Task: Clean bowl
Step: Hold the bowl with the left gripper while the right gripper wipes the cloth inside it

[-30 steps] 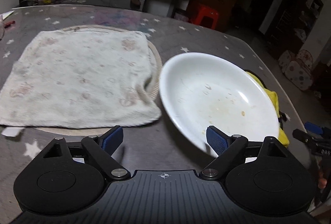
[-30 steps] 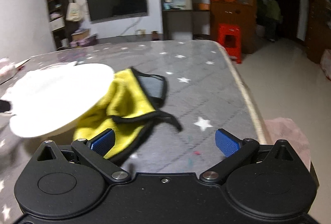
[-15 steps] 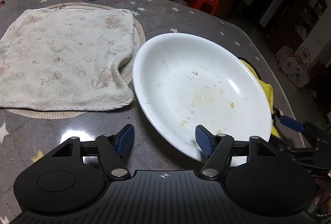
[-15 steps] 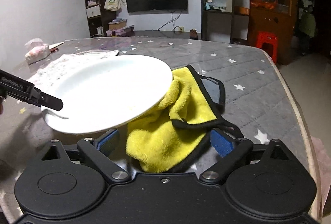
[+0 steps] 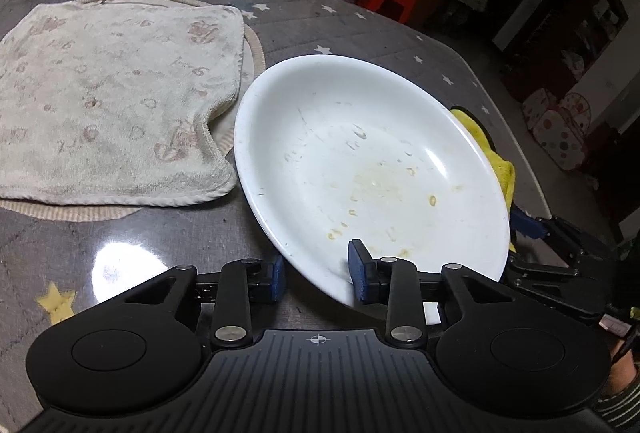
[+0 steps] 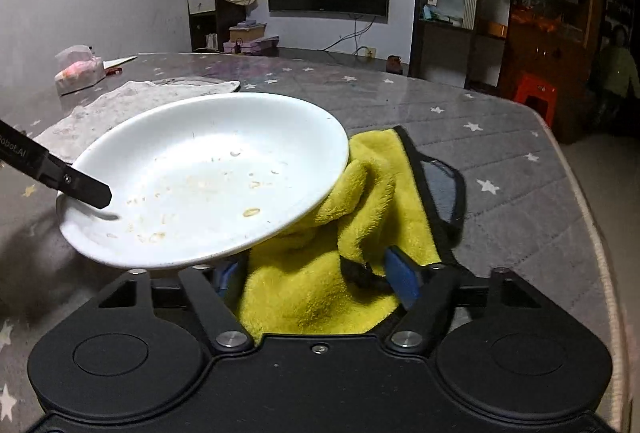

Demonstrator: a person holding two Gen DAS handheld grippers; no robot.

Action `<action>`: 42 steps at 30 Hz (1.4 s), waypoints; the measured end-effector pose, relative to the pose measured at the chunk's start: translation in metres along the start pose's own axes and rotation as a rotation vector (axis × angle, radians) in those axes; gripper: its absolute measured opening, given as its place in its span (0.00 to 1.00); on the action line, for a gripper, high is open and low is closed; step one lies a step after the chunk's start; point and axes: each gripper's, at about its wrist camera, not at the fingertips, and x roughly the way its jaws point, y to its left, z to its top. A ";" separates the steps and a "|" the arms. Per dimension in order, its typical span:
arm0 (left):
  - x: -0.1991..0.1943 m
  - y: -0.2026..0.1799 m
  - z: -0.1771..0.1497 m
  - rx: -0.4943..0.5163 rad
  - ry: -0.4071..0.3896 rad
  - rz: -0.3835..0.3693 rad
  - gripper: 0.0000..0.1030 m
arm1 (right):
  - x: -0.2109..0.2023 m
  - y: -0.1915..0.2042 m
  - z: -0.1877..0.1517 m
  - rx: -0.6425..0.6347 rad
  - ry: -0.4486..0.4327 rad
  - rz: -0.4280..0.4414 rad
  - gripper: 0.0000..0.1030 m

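Left claw (image 5: pixel 316 269) now clamps bowl (image 5: pixel 372 161) rim.

bare table (image 6: pixel 520 169) right of yellow cloth (image 6: pixel 320 293); towel (image 5: pixel 100 93) crowds bowl's (image 5: pixel 360 153) left.

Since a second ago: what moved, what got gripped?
The left gripper moved in and clamped the near rim of the white bowl, tipping it. The right gripper advanced onto the yellow cloth; its jaws are closing around it. The beige towel stayed flat on the table.
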 end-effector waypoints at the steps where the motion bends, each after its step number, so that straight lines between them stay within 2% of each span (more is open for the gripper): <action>1: 0.000 0.001 0.000 -0.007 0.000 -0.002 0.31 | 0.000 0.000 -0.001 0.000 -0.002 0.001 0.69; 6: 0.000 -0.001 0.000 -0.009 -0.004 0.008 0.30 | -0.009 0.000 -0.005 0.016 -0.016 0.017 0.51; 11: -0.001 -0.004 -0.001 0.008 -0.014 0.024 0.30 | -0.015 0.001 -0.008 0.026 -0.022 0.024 0.38; 24: 0.001 -0.010 0.004 0.104 -0.015 0.094 0.32 | -0.044 0.026 -0.025 -0.050 -0.022 0.071 0.35; 42: 0.015 -0.018 0.017 0.271 0.029 0.163 0.35 | -0.017 0.016 -0.010 -0.105 -0.045 0.049 0.35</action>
